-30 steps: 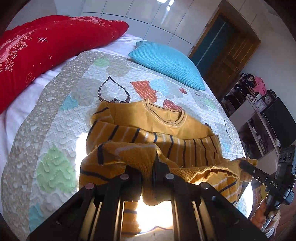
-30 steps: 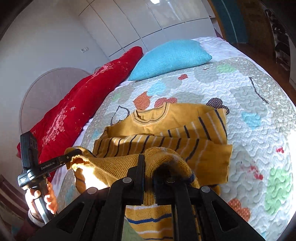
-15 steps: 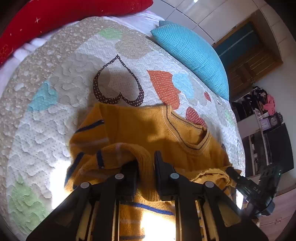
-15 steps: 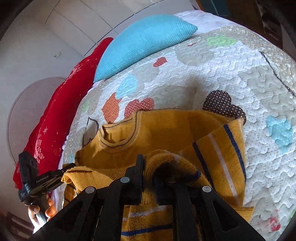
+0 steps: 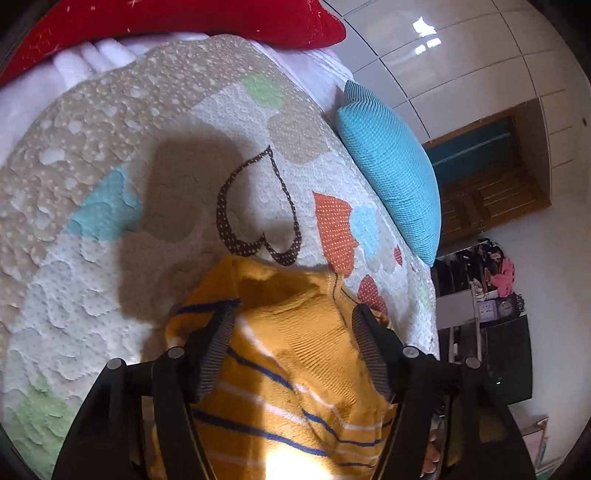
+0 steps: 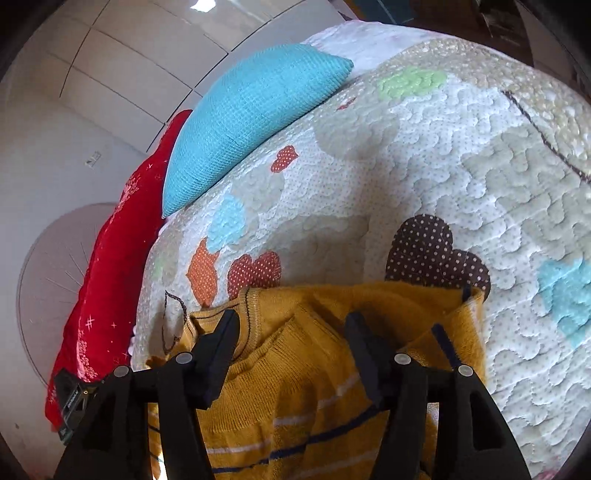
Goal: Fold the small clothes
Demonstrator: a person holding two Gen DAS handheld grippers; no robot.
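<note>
So nearest the lens in the left wrist view, the left gripper filled the bottom of the frame, jaws opening and already standing wide, with the mustard striped sweater lying loose between the fingers rather than pinched. Same deal in the right wrist view: the right gripper had its jaws opening, spread wide over the knit, pads not pressing on it.

The sweater was folded over on itself, sitting on the quilt at lower centre of both frames. The left view mostly showed the navy and white stripes and a bright sun patch at the very bottom edge. The right view gave a much better look at the ribbed collar, just left of centre, plus a turned-up striped sleeve edge at the right.

Further back, the left view had a big brown dotted heart outline on the quilt just above the sweater, where the right view had a solid brown dotted heart touching the sweater's top edge.

Beyond that, the blue pillow showed in both, and the red blanket ran along the top of the left view and down the left side of the right one.

Only the left view caught the wooden door and cluttered shelves at far right. Only the right view caught a bit of the other gripper's black body at the lower left edge.
</note>
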